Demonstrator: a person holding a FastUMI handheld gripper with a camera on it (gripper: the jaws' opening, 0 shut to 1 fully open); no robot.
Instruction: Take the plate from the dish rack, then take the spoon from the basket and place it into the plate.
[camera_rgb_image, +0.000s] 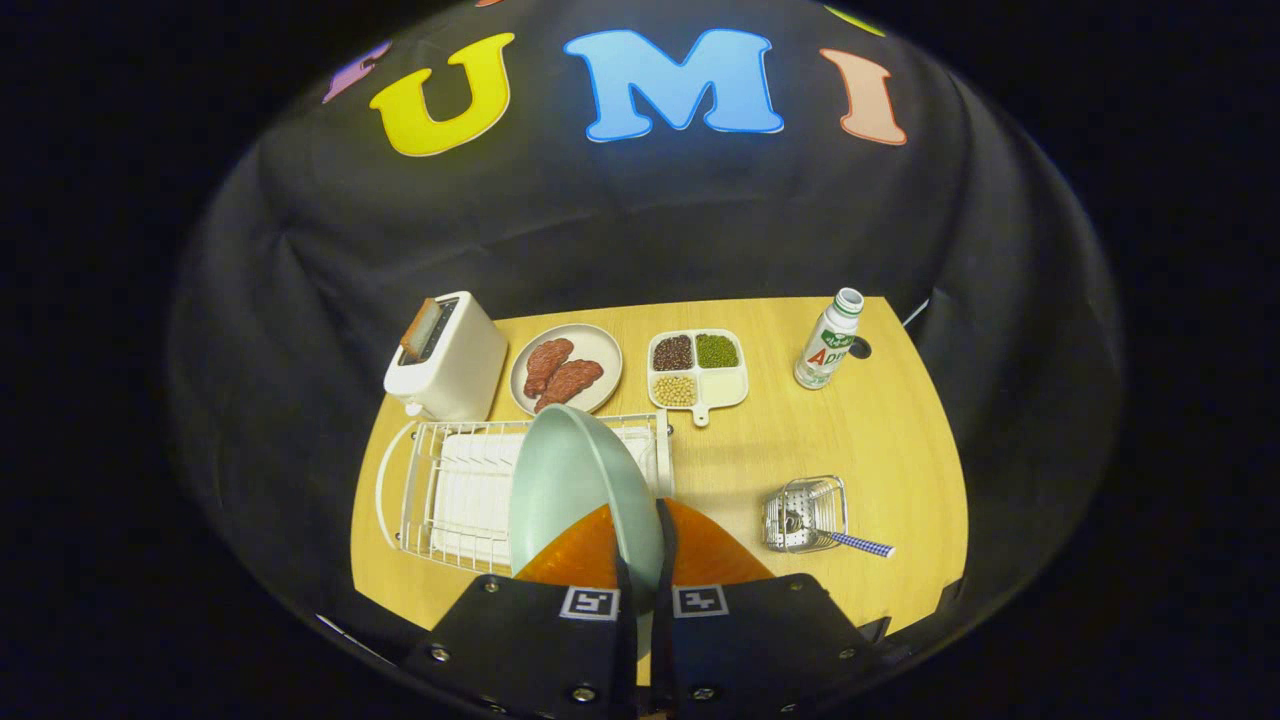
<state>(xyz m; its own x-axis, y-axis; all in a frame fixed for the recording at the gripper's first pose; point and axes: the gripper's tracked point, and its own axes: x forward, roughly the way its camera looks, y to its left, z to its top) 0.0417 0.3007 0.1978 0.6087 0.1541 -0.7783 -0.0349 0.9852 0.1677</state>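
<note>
A pale green plate (570, 480) stands on edge between my fingers, lifted above the white wire dish rack (440, 490). My gripper (640, 560) is shut on the plate's rim, one finger on each side. To the right of the fingers a small metal basket (805, 512) lies on the wooden table (880, 440). A spoon (850, 541) with a blue checked handle rests in it, the handle sticking out to the right.
Beyond the rack stand a white toaster (447, 357) with bread in it, a plate of meat slices (566, 368) and a divided tray of beans (697, 368). A small bottle (828, 340) stands at the far right of the table.
</note>
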